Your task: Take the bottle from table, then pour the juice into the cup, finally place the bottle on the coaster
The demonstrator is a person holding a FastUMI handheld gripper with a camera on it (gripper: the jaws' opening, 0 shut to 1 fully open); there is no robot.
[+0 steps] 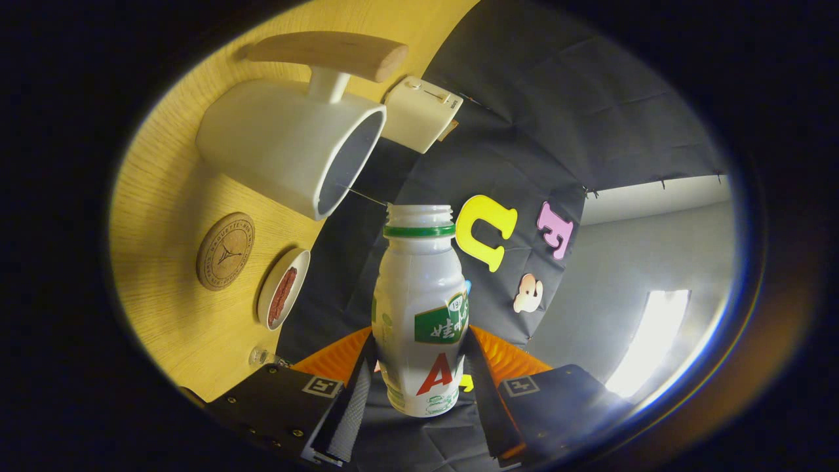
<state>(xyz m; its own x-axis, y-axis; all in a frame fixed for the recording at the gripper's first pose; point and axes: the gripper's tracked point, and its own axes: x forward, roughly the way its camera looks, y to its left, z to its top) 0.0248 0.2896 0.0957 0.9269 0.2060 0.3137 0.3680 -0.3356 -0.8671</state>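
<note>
The hand-held gripper [419,367] grasps the bottle [419,314], one finger pressing on each side of it. The bottle is open, and its mouth points near the rim of the cup [288,144]. The view is rolled, so the worktop [164,216] stands like a wall. On it, near the cup, are the coaster [225,251] and a small dish [283,288].

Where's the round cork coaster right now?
In the gripper view, the round cork coaster lies on the wooden table, beyond the fingers, between the white cup and a small white dish.
</note>
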